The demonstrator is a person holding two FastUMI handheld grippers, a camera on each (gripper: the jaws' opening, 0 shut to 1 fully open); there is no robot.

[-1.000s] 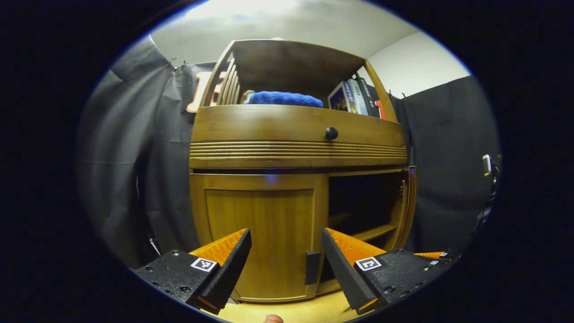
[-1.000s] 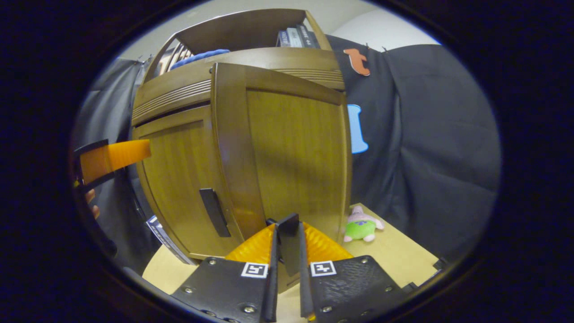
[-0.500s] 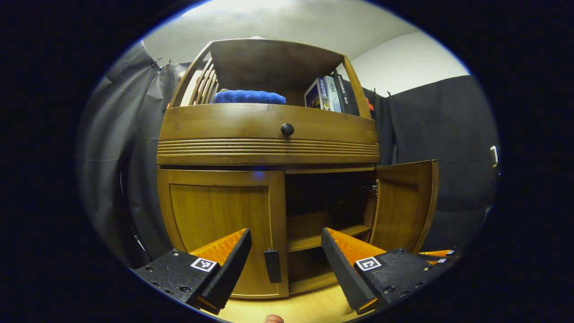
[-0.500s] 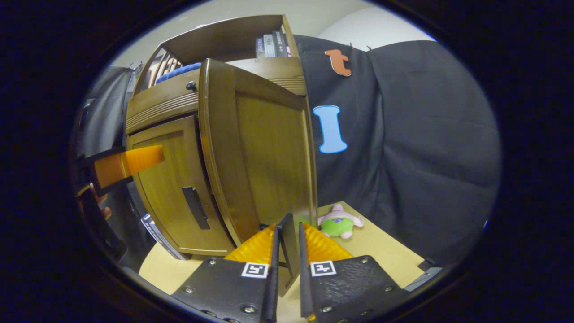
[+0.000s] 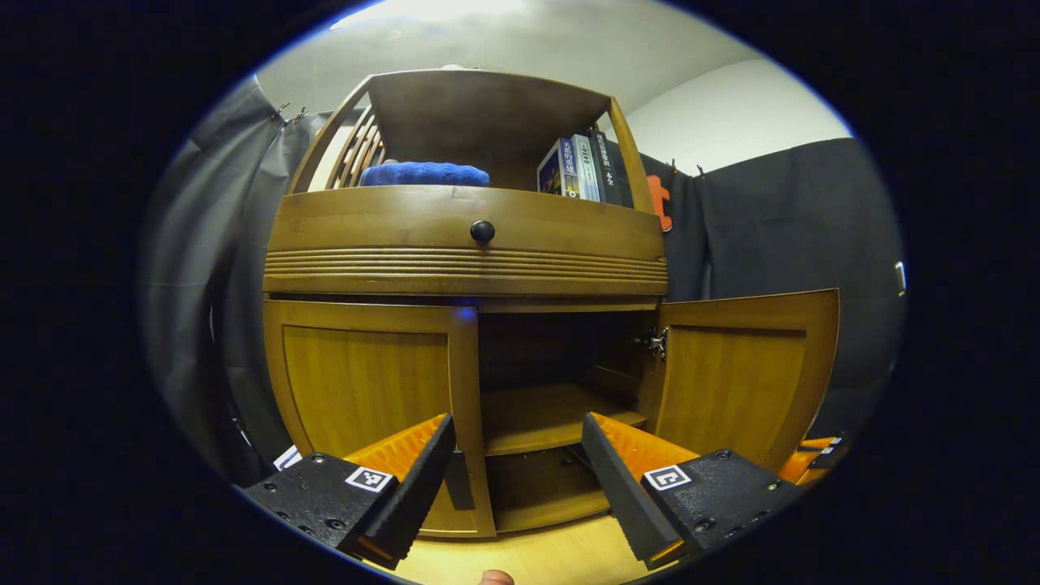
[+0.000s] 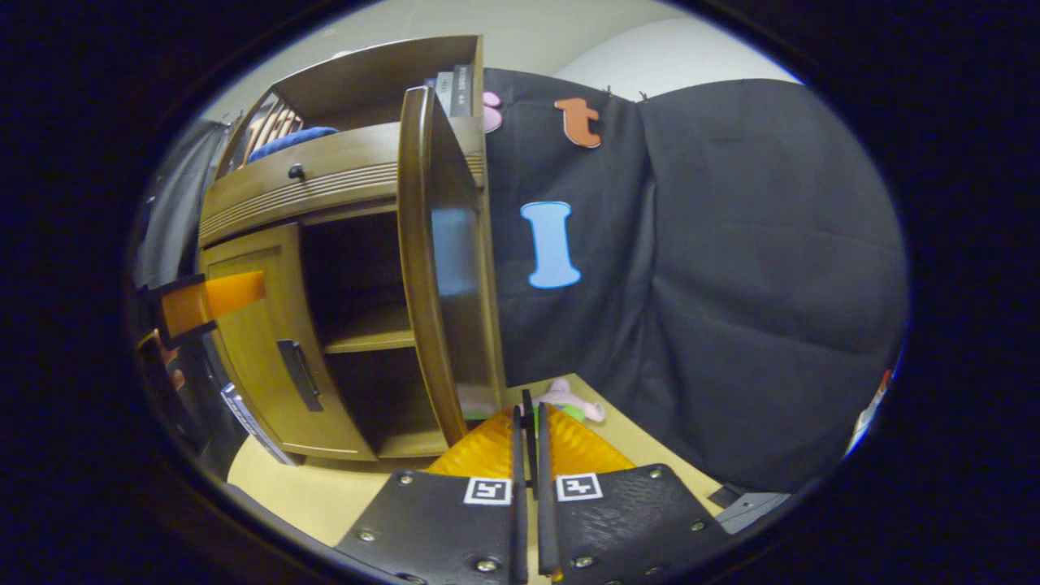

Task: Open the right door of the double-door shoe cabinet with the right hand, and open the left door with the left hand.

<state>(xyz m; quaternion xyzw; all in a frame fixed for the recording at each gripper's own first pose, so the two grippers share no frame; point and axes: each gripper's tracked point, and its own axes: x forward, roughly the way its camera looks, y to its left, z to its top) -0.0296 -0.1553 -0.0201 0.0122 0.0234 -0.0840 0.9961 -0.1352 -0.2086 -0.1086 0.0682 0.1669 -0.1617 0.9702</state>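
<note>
The wooden shoe cabinet (image 5: 463, 268) faces me in the left gripper view. Its left door (image 5: 366, 382) is closed, and its dark handle (image 5: 459, 479) peeks out beside my left finger. My left gripper (image 5: 520, 463) is open just in front of that handle, holding nothing. The right door (image 5: 739, 374) stands swung wide open, and it is seen edge-on (image 6: 443, 268) in the right gripper view. My right gripper (image 6: 529, 422) is shut on the right door's thin dark handle (image 6: 528, 400). The left gripper (image 6: 203, 296) shows near the left door (image 6: 252, 325).
Inside, a shelf (image 5: 544, 414) divides the open compartment. A drawer with a round knob (image 5: 483, 231) sits above the doors. A blue towel (image 5: 422, 173) and books (image 5: 573, 166) lie on top. A plush toy (image 6: 569, 398) lies on the light floor behind the open door.
The right door has swung from partly open to wide open, pulled by my right gripper. The left gripper stays open and has come level with the left door's handle.
</note>
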